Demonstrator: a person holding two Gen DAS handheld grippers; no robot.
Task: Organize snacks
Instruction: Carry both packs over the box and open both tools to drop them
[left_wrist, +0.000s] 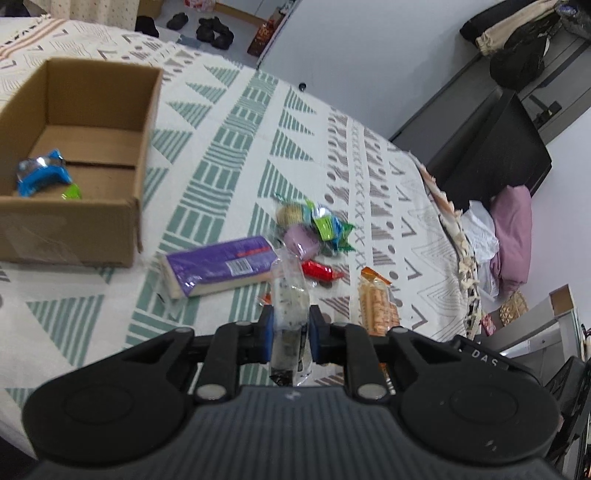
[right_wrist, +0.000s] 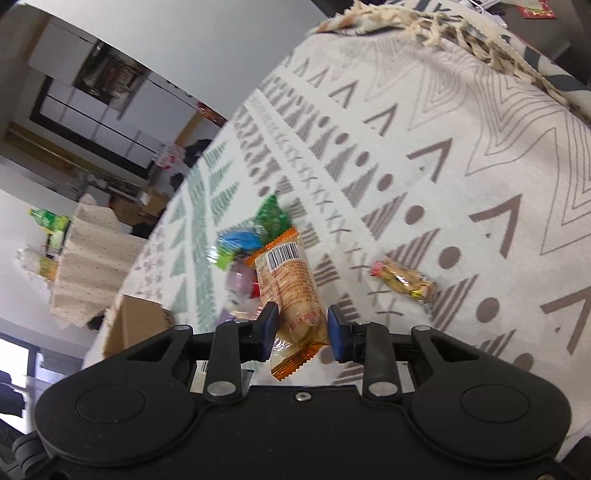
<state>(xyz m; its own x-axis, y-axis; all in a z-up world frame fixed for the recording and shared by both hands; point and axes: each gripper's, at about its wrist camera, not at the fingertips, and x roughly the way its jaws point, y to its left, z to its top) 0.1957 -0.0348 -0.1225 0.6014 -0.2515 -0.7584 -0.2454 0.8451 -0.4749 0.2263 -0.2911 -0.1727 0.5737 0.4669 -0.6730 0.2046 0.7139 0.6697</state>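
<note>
Your left gripper (left_wrist: 290, 334) clamped tight on clear speckled snack packet (left_wrist: 290, 295), lower centre of frame; your right gripper (right_wrist: 301, 328) part closed, pads pressing orange biscuit pack (right_wrist: 291, 284), centre; cardboard box (left_wrist: 110, 229) upper left, blue wrapper (left_wrist: 42, 175) inside; loose snack pile (left_wrist: 314, 229) mid-frame on patterned cloth (left_wrist: 221, 147); purple pack (left_wrist: 218, 264) just left of pile; small peanut packet (right_wrist: 404, 282) lies apart, right of centre.

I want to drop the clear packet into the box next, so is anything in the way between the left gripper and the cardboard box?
Nothing visible blocks it. The left gripper is shut on the clear packet, and only bare patterned cloth lies between it and the open-topped cardboard box. The purple pack lies low beside that path.
</note>
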